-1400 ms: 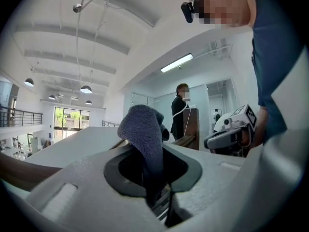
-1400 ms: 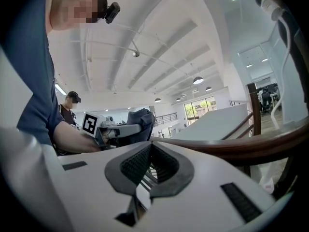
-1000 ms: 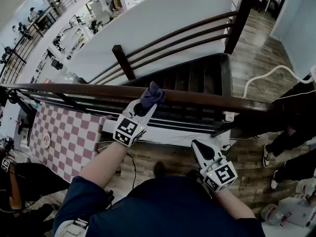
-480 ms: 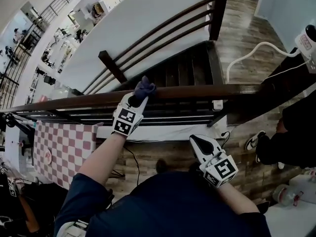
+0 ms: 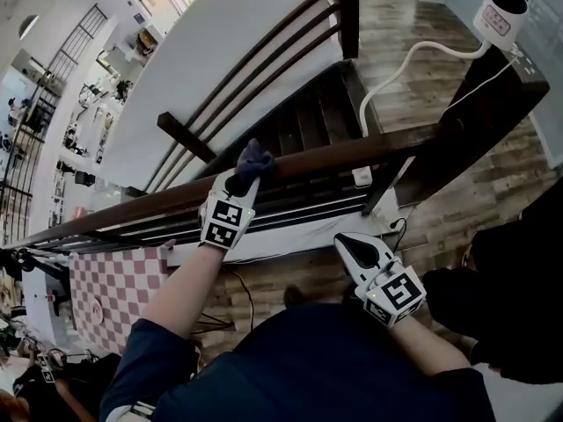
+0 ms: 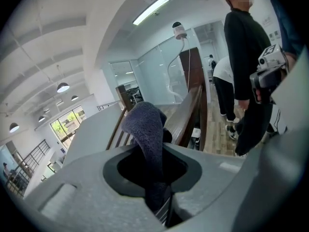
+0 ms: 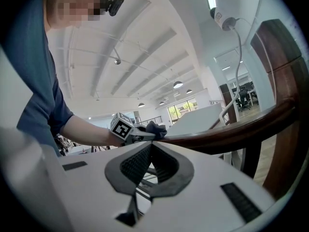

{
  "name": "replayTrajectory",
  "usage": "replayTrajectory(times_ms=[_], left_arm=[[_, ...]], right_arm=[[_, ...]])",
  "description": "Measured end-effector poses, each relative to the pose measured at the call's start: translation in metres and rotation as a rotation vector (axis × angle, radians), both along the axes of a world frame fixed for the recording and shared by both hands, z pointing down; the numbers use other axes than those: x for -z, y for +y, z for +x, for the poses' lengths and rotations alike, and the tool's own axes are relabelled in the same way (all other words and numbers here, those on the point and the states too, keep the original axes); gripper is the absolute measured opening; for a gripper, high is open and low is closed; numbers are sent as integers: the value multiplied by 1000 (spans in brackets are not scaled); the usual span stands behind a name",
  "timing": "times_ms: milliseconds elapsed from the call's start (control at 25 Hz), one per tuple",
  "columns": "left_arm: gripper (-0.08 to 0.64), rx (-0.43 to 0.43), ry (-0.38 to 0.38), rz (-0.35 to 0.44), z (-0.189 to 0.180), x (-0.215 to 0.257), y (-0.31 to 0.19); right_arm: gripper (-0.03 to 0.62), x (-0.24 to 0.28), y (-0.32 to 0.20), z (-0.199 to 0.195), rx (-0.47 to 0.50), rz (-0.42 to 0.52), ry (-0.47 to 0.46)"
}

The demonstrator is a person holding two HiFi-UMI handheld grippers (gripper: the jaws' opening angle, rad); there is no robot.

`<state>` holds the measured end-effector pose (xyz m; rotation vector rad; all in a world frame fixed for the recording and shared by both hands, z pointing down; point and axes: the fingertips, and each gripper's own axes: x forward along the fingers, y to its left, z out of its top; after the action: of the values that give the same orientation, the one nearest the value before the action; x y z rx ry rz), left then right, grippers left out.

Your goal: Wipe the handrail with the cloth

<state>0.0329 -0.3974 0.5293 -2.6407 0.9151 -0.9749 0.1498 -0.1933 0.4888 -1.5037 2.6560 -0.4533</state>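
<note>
A dark wooden handrail (image 5: 352,154) runs across the head view above a stairwell. My left gripper (image 5: 241,176) is shut on a dark blue cloth (image 5: 253,159), which rests on top of the rail. In the left gripper view the cloth (image 6: 147,129) sticks up between the jaws, with the handrail (image 6: 186,117) stretching away beyond it. My right gripper (image 5: 355,245) hangs below the rail, near my body, shut with nothing in it. The right gripper view looks up at the handrail (image 7: 231,132) and shows the left gripper with the cloth (image 7: 155,128).
A thick dark newel post (image 5: 475,112) ends the rail at the right, with a white device (image 5: 498,7) and cable on it. Stairs (image 5: 308,130) drop away behind the rail. A checkered table (image 5: 110,284) lies lower left. People stand nearby (image 6: 241,57).
The left gripper has slid the cloth along the handrail toward the newel post. My view has turned, so the post now sits closer. The right gripper stays low.
</note>
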Motion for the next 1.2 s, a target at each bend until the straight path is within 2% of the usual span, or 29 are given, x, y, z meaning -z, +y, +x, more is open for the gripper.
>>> replayTrajectory(times_ms=[240, 600, 840, 1200], left_arm=[[64, -94, -34, 3, 69, -1, 8], [64, -237, -88, -2, 196, 0, 32], [64, -310, -122, 34, 277, 2, 51], [64, -377, -152, 24, 384, -1, 77]], right_arm=[[11, -3, -5, 30, -50, 16, -35], [11, 8, 2, 102, -202, 54, -83], [11, 12, 27, 139, -248, 67, -79], [11, 3, 72, 201, -333, 48, -79]])
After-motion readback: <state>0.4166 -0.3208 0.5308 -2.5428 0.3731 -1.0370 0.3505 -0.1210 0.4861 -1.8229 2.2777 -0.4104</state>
